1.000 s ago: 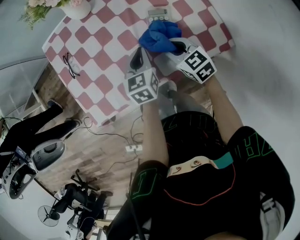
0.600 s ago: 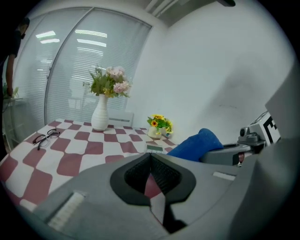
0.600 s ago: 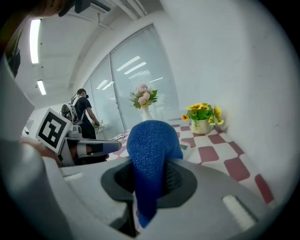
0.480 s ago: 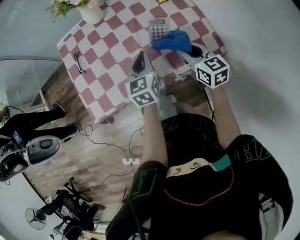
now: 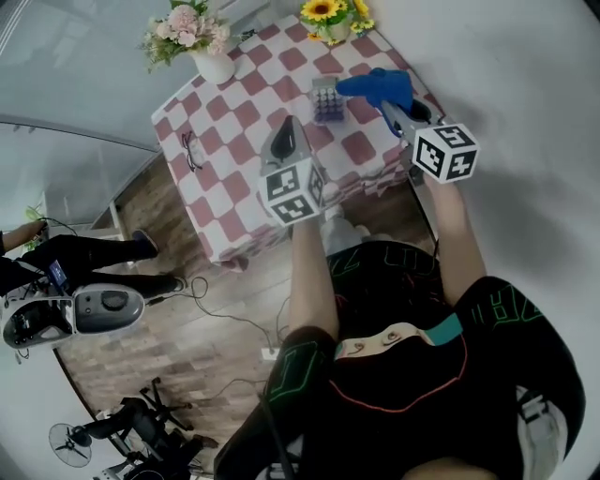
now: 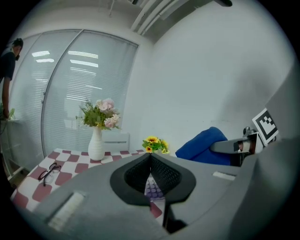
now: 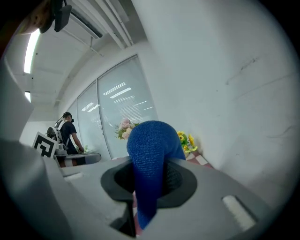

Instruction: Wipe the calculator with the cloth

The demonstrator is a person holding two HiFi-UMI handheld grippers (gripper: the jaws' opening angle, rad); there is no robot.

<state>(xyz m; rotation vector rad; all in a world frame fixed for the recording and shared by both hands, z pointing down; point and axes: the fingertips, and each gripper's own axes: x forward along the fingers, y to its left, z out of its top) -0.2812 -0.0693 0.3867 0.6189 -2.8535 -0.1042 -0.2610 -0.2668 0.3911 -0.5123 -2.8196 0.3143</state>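
Note:
The calculator (image 5: 325,98) lies on the checked tablecloth (image 5: 246,112), near the table's far right corner. My right gripper (image 5: 389,101) is shut on the blue cloth (image 5: 379,85), which hangs just right of the calculator and off it. In the right gripper view the cloth (image 7: 149,161) bulges up out of the jaws. My left gripper (image 5: 286,133) hovers near the calculator's front left, shut with nothing in it. In the left gripper view a strip of the calculator (image 6: 153,189) shows below the meeting jaws, and the cloth (image 6: 205,146) is at the right.
A white vase of pink flowers (image 5: 213,64) and a small sunflower pot (image 5: 330,16) stand along the table's far edge. Glasses (image 5: 192,150) lie at the left side. A person (image 5: 66,258) with equipment stands on the wooden floor at the left.
Both grippers have lifted away from the table. The blue cloth has slid off the calculator to its right, so the calculator is uncovered.

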